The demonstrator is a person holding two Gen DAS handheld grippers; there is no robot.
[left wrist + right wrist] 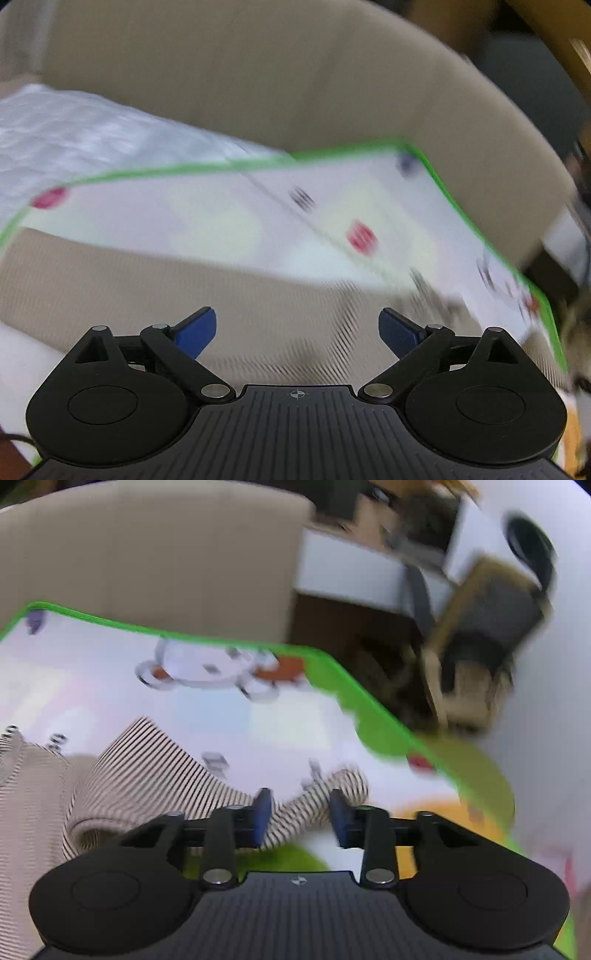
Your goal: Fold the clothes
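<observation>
A beige garment with thin dark stripes (147,288) lies on a white play mat with a green border (258,206). My left gripper (297,332) is open and empty, hovering just above the garment's body. In the right wrist view the same striped garment (140,775) lies at the left, and its sleeve (317,797) runs between the blue pads of my right gripper (300,818). The jaws stand partly open around the sleeve, not clamped on it. Both views are blurred by motion.
A beige sofa back (295,74) rises behind the mat (332,720). A pale quilted cloth (74,133) lies at the left. Beyond the mat's right edge stand a wooden chair (480,635) and white furniture (351,568).
</observation>
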